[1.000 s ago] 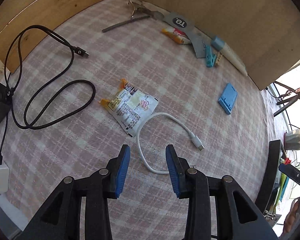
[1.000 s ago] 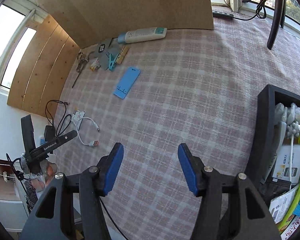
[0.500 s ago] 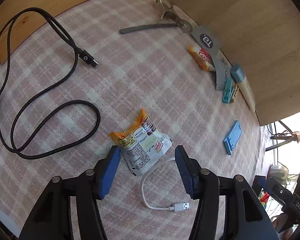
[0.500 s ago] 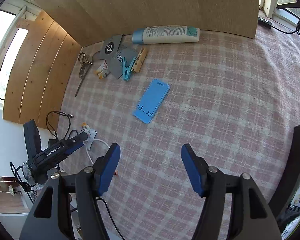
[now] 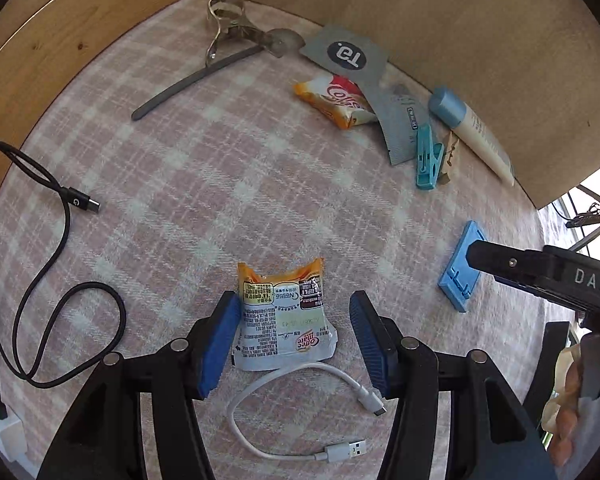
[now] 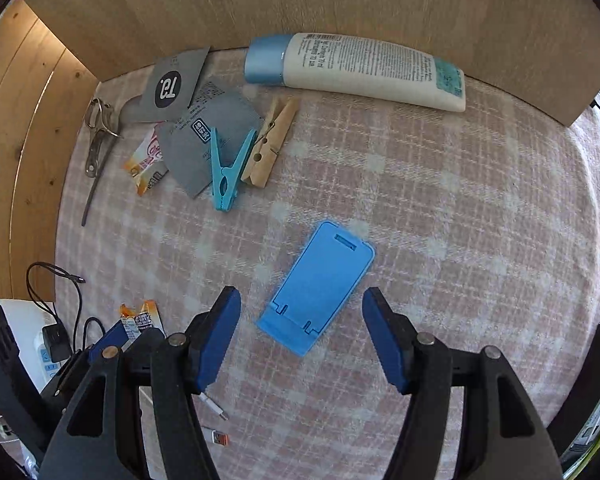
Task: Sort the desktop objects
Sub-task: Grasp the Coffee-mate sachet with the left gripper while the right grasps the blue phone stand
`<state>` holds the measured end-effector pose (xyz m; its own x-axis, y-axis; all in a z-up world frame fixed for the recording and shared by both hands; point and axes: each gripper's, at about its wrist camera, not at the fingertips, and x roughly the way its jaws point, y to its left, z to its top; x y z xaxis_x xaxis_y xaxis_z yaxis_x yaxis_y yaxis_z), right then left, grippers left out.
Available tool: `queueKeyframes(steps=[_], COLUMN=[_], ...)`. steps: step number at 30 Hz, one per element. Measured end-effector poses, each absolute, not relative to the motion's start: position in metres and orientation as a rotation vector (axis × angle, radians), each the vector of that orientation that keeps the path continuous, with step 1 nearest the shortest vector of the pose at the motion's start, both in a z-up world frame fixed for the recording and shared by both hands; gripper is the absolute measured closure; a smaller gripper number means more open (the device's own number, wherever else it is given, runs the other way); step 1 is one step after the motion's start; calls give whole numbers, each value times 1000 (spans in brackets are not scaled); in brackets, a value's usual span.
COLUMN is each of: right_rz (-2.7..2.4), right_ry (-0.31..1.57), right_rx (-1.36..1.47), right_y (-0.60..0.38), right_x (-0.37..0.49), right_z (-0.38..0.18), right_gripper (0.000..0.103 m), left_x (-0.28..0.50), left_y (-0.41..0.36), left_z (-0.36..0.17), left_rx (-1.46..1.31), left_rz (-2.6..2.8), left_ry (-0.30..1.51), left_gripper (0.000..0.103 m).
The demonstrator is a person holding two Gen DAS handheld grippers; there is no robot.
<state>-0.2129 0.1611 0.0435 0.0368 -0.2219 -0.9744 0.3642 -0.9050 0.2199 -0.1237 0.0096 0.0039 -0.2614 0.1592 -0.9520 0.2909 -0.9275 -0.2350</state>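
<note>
The left gripper [image 5: 294,340] has its blue-padded fingers [image 5: 217,342] spread wide on either side of a Nestle coffee sachet [image 5: 282,320] that lies flat on the checked worktop [image 5: 220,184]; the left pad seems to touch the sachet's edge, the right pad stands apart from it, and nothing is gripped. A white USB cable [image 5: 300,412] loops just near of the sachet, under the gripper. A black cable [image 5: 60,280] curls at the left.

The right gripper [image 6: 300,340] also has its fingers wide apart and holds nothing; a blue phone stand [image 6: 320,284] lies flat between and just beyond its tips.

Along the far wooden board sit a white tube with a blue cap [image 6: 360,70], a wooden clothes peg [image 6: 272,144] beside a teal clothes peg [image 6: 228,168], grey cards [image 6: 208,136], a second sachet [image 6: 148,160] partly under them, and a metal tool [image 6: 98,132] at the far left
</note>
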Motion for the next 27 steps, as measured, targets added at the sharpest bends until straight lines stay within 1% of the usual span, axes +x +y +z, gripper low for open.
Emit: queueKeyframes(steps=[3,5,10,11,13,15,18,21,24,26,27], right_rz=[-1909,-1931,-1940,-1940,-1963,-1947,-1936,-1966,-1985,-1978,-1968], right_ry=[154,164,273,277,197,171,230,349,496,563,569], right_rx=[1930,1906,1866,1868,1887,1924,1914,1838,1745,1691,1676], right_y=[154,149,137,138,149,154,147,132,121,120,122], right_x=[-214,-214,-212,-212,-214,-216,-213,-203,-191,-185,-184], right_z=[34,36,41,42,47,46,47,49,52,54,56], right_gripper=[41,39,39,41,41,41,40,40,49,60,62], left_x=[-125,-125,-124,-122,-120,-119,-118,-118,-117,-114,-113], left_y=[14,16,17,17,15,14,18,25,32,38,41], left_z=[2,1,-1,-1,-2,-4,-5,-7,-8,-9,-10], left_rx=[1856,1857,1860,1860,1859,1860,1865,1866,1869,1855,1846], left_rz=[-2375,-2383,-2394,-2394,-2394,-2395,-2399,-2397,-2401,-2415,-2421], left_ry=[545,550,562,571,602,623,607,575,526,468,441], left_gripper=[49,49,49,49,49,49,49,49,49,50,51])
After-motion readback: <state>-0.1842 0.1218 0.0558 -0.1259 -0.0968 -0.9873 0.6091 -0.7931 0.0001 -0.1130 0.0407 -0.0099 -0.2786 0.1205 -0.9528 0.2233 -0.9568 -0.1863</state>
